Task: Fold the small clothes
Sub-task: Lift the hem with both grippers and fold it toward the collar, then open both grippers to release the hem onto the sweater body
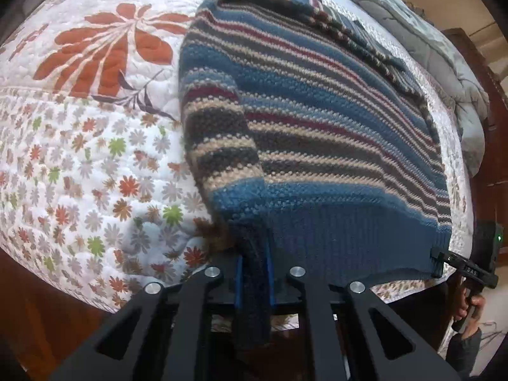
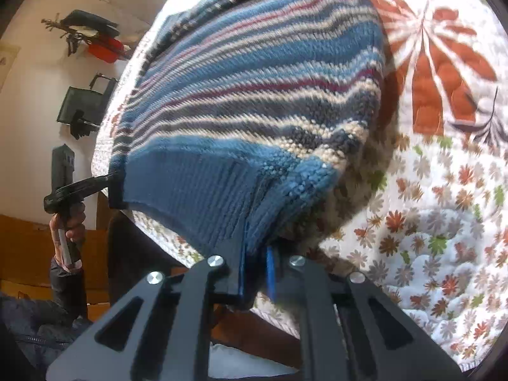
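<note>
On the flowery quilt point(image 1: 95, 165) lies the striped sweater point(image 1: 317, 120), spread out flat. Near the bed's edge, my left claw point(image 1: 254, 273) is pressed together on the sweater's blue bottom band, with the knit bunched between the blue pads. My right claw point(image 2: 255, 263) pinches the same band at the other corner. One sleeve point(image 1: 219, 133) is folded over the body. Beside the sweater the quilt is bare and wide. Past the far side lies a grey blanket point(image 1: 444, 63), bunched up.

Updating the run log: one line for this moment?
left gripper: shut on sweater hem | right gripper: shut on hem | sweater on quilt
</note>
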A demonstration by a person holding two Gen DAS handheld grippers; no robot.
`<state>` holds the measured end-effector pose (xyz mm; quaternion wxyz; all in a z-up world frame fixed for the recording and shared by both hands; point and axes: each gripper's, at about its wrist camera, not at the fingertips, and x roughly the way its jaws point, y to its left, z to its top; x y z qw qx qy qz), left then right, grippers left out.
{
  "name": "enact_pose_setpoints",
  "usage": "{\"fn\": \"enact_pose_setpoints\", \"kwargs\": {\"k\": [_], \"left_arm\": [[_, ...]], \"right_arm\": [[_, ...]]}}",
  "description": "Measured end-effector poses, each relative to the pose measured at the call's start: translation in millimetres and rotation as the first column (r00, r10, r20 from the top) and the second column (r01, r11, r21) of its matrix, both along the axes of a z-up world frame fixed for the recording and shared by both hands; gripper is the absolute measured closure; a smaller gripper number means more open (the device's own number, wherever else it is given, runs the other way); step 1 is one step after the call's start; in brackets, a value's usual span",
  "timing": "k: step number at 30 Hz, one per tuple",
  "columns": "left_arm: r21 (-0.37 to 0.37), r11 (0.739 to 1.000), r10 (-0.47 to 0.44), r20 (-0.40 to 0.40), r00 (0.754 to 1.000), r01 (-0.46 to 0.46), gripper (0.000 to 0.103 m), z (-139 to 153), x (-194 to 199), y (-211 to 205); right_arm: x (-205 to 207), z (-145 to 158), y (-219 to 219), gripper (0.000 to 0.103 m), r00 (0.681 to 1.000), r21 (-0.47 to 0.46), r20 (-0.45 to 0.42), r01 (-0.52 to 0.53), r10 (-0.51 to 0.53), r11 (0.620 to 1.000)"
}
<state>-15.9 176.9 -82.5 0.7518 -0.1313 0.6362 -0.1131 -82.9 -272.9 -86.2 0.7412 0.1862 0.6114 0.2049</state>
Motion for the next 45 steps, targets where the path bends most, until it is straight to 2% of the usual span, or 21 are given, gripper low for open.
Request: {"fn": "enact_pose_setpoints", "kwargs": {"k": [7, 12, 20, 24, 28, 32, 34, 37, 38, 39, 40, 41, 42, 45], "left_arm": [[-0.078, 0.997, 0.006, 0.109, 0.994, 0.002, 0.092, 48, 4, 5], [-0.105, 0.995, 0.015, 0.145, 0.989, 0.001, 0.092, 65, 20, 7], [-0.135, 0.990, 0.071, 0.166, 0.983, -0.049, 0.092, 62, 69, 5], [-0.129, 0.990, 0.086, 0.159, 0.984, -0.066, 0.092, 55, 97, 1], [-0.106, 0.991, 0.099, 0.134, 0.986, -0.085, 0.090, 36, 135, -5], [-0.109, 0.987, 0.123, 0.063, 0.990, -0.116, 0.081, 12, 169, -1], [-0.133, 0.983, 0.135, 0.037, 0.990, -0.129, 0.080, 8, 176, 4], [-0.129, 0.988, 0.089, 0.058, 0.994, -0.080, 0.079, 14, 177, 4], [-0.129, 0.989, 0.082, 0.067, 0.994, -0.073, 0.075, 17, 176, 5], [-0.122, 0.989, 0.089, 0.075, 0.993, -0.079, 0.071, 20, 176, 8], [-0.077, 0.992, 0.109, 0.106, 0.988, -0.101, 0.055, 26, 177, 14], [-0.023, 0.992, 0.127, 0.147, 0.981, -0.125, 0.045, 33, 177, 20], [0.016, 0.989, 0.139, 0.184, 0.973, -0.144, 0.045, 41, 178, 26], [0.015, 0.988, 0.150, 0.207, 0.967, -0.157, 0.045, 51, 181, 35]], "right_arm": [[9, 39, -8, 0.095, 0.994, 0.054, 0.114, 0.001, -0.007, 0.999], [27, 55, -14, 0.095, 0.985, 0.072, 0.169, 0.022, -0.034, 0.997], [87, 68, -39, 0.095, 0.966, 0.117, 0.223, 0.108, -0.132, 0.987], [123, 62, -43, 0.095, 0.967, 0.110, 0.201, 0.135, -0.156, 0.985], [168, 37, -48, 0.093, 0.972, 0.111, 0.130, 0.182, -0.196, 0.977], [197, 13, -58, 0.077, 0.968, 0.080, 0.065, 0.235, -0.241, 0.969], [204, 6, -62, 0.076, 0.969, 0.089, 0.044, 0.239, -0.243, 0.967], [204, 7, -65, 0.071, 0.974, 0.091, 0.043, 0.216, -0.220, 0.972], [203, 9, -68, 0.057, 0.974, 0.094, 0.046, 0.215, -0.220, 0.972], [202, 12, -71, 0.037, 0.972, 0.087, 0.054, 0.222, -0.227, 0.971], [200, 19, -77, 0.031, 0.967, 0.061, 0.079, 0.238, -0.243, 0.969], [200, 25, -82, 0.030, 0.963, 0.036, 0.098, 0.250, -0.252, 0.968], [200, 31, -88, 0.030, 0.959, 0.007, 0.115, 0.262, -0.261, 0.965], [200, 44, -93, 0.030, 0.959, -0.002, 0.143, 0.249, -0.246, 0.968]]}}
